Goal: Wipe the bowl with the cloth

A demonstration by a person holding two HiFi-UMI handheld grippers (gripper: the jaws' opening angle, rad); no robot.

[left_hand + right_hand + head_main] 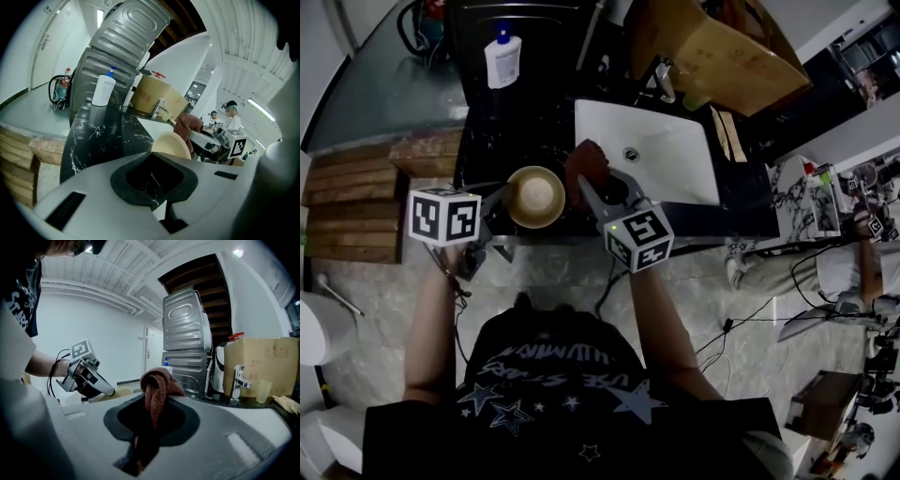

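Observation:
A cream bowl is at the front edge of the black marble counter, left of the sink. My left gripper comes in from the left and is shut on the bowl's left rim; in the left gripper view the bowl rises just beyond the jaws. My right gripper is shut on a reddish-brown cloth, bunched right beside the bowl's right rim. In the right gripper view the cloth hangs folded between the jaws, with the left gripper and the bowl beyond.
A white sink with a faucet lies to the right of the bowl. A white pump bottle stands at the back left against a grey metal appliance. A cardboard box sits behind the sink. Wooden boards are stacked at the left.

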